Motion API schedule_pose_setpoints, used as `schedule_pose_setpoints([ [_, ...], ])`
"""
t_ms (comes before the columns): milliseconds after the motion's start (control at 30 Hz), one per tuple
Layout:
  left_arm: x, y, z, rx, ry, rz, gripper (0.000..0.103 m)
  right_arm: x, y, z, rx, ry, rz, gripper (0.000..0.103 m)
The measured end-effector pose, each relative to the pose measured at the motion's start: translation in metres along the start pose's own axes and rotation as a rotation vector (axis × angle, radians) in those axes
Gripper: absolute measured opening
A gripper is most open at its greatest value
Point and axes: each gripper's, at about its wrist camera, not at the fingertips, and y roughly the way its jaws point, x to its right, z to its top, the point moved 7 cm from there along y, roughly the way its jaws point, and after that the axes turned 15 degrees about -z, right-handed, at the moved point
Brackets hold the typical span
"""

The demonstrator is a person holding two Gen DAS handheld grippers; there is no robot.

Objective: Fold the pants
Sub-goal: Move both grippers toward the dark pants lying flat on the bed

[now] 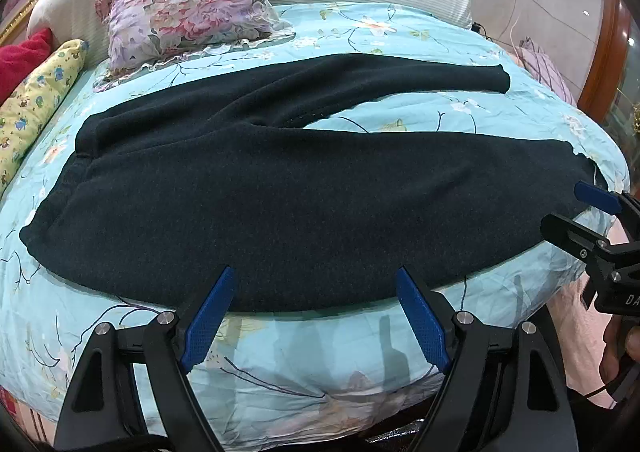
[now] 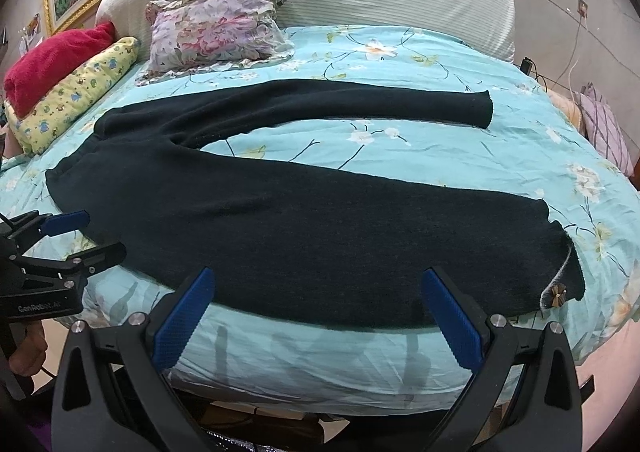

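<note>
The bed (image 2: 400, 48) carried the dark pants (image 2: 300, 220) spread flat along its near edge, legs splayed apart, waistband toward the left edge; the floral pillow (image 2: 216, 32) lay well clear at the head. The left gripper (image 1: 316, 316) and right gripper (image 2: 316, 316) hovered at the near edge, jaws wide open, empty; a shallow pinch on the limp knit would likely slip or bunch the near leg.
</note>
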Motion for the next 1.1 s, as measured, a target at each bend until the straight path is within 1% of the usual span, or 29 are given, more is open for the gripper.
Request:
schedule_pose_setpoints([
  [300, 0.002, 0.004, 0.000, -0.011, 0.001, -0.008, 0.083, 0.003, -0.001, 0.003, 0.000, 0.025, 0.015, 0.103],
  [667, -0.001, 0.009, 0.001, -0.021, -0.007, -0.017, 0.083, -0.001, 0.001, 0.003, -0.008, 0.026, 0.029, 0.103],
  [900, 0.000, 0.011, 0.001, -0.026, -0.009, -0.027, 0.083, -0.003, -0.001, 0.005, -0.004, 0.034, 0.065, 0.103],
  [1100, 0.000, 0.014, 0.004, -0.035, -0.002, -0.028, 0.083, 0.002, 0.000, 0.008, -0.006, 0.053, 0.075, 0.103],
])
